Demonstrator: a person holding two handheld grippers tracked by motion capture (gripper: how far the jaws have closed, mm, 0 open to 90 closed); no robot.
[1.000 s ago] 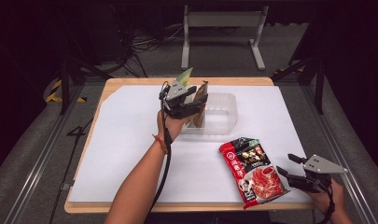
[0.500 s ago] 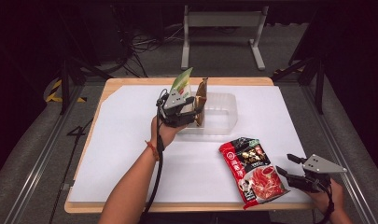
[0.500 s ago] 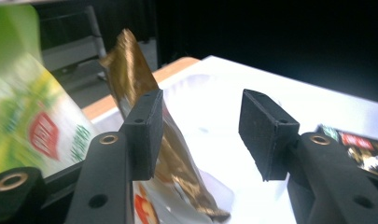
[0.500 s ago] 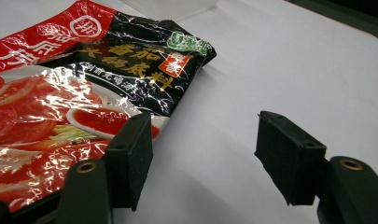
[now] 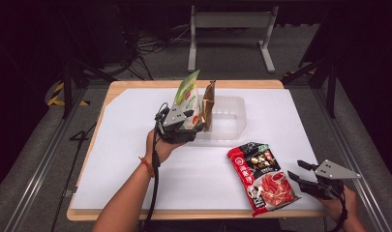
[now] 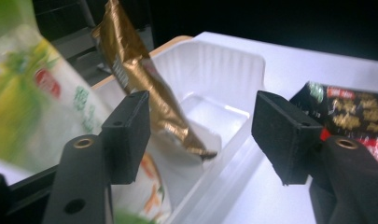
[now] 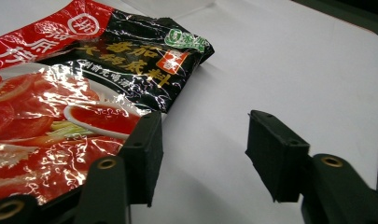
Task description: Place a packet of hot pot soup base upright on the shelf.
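At the clear tray [image 5: 234,118], we hold the left gripper [image 5: 196,126] beside the green packet [image 5: 188,99], jaws just opening, nothing between them; the packet stands upright to save room. Our right gripper [image 5: 296,170], jaws apart and just closing, waits by the red packet [image 5: 261,176].

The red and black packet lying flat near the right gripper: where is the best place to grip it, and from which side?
Probably its right long edge. The red and black packet lies flat on the white table cover, so only an edge offers the jaws a pinch. The right gripper, open, already sits beside that edge, so come in low from the right.
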